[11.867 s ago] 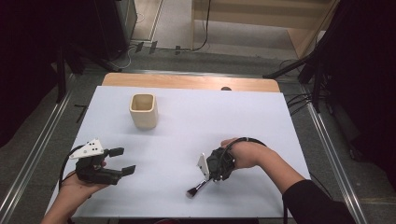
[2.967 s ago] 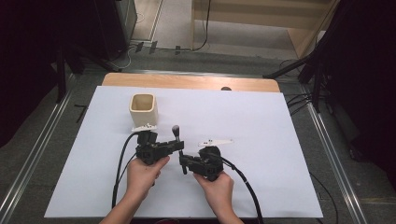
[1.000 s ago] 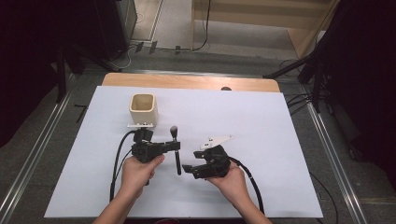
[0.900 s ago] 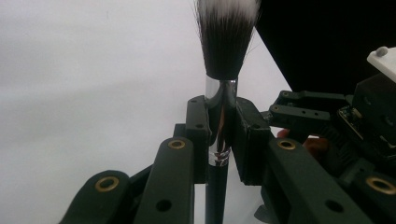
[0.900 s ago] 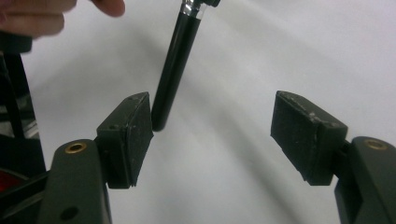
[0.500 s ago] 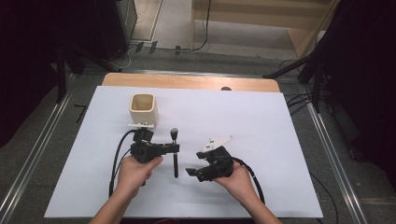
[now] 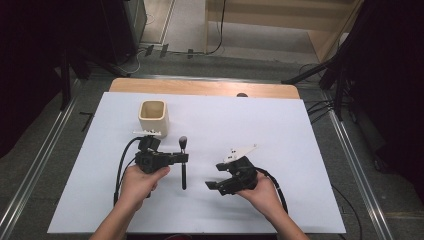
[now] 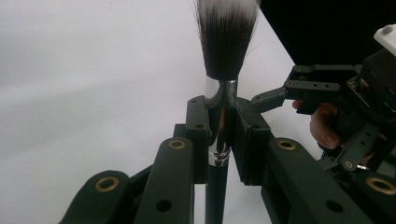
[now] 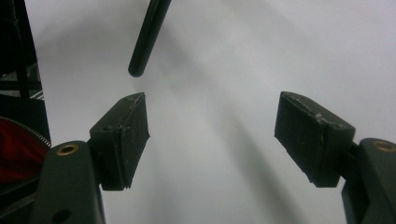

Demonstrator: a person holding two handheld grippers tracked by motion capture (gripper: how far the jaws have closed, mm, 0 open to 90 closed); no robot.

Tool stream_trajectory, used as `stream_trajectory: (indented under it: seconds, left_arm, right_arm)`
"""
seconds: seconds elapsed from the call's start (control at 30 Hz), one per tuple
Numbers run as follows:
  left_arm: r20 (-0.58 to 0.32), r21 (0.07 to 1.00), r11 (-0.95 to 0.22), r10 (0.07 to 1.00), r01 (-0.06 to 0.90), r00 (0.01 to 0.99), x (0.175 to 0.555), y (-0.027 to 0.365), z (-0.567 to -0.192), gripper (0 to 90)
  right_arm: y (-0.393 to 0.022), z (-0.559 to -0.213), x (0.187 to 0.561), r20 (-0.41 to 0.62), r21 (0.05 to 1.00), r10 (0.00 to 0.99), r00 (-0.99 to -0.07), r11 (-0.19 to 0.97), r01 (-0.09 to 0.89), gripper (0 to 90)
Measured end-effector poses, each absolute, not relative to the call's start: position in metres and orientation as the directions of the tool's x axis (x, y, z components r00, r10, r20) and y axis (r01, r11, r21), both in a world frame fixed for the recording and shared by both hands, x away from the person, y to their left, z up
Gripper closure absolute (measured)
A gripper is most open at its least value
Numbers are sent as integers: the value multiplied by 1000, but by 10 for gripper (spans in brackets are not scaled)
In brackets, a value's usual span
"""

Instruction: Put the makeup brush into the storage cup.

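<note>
Gripped between the closed jaws of the left gripper (image 7: 183, 158), a slim black-handled makeup brush with a shiny chrome ferrule and a soft, dark, white-tipped tuft of bristles (image 7: 183, 162) hangs above the white-covered counter (image 7: 300, 150), its tuft pointing away from the person and its handle end trailing back toward them. In the left gripper view the matte black jaw pads press on the ferrule (image 8: 221, 122) from both sides, the bristles fanning out just beyond the jaw tips. Three seconds earlier both grippers met at the brush; one second ago the right gripper (image 7: 215, 176) had already drawn off to the side, and it now sits a little farther from the brush and nearer the person. Its jaws have just been opening and stand wide apart with nothing between them; in the right gripper view the rounded, glossy end of the brush handle (image 9: 148, 36) lies beyond and to one side of the left-hand pad, not touching it. The pads look rubbery and lightly scuffed. A squarish, cream-coloured ceramic cup with rounded corners (image 7: 152, 117) stands on the counter past the left gripper, unmoved across all frames.
</note>
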State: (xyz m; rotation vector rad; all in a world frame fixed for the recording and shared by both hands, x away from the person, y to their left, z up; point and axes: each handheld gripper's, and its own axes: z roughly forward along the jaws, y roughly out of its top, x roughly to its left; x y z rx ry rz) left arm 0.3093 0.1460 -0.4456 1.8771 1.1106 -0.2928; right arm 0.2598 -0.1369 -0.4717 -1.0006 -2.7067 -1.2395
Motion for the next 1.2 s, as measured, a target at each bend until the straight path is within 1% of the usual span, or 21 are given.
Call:
stream_trajectory:
  seconds: [0.17, 0.43, 0.87, 1.03, 1.2]
  left_arm:
    - [-572, 593, -204, 574, 779, 586, 309, 148, -441, 787]
    - [-551, 605, -216, 582, 766, 599, 310, 155, -438, 787]
    - [-553, 612, -190, 591, 767, 588, 315, 171, -432, 786]
    - [-556, 617, -191, 581, 763, 595, 317, 177, -430, 786]
    - [-551, 619, -190, 586, 762, 594, 318, 182, -427, 786]
  right_arm:
    - [-143, -470, 260, 269, 682, 545, -794, 474, 557, 267]
    - [-155, -471, 256, 254, 685, 552, -794, 476, 551, 267]
    - [-177, -471, 247, 256, 690, 558, -790, 466, 553, 267]
    - [-186, -471, 245, 252, 692, 568, -784, 460, 556, 267]
    - [-193, -472, 243, 248, 684, 562, -789, 475, 553, 267]
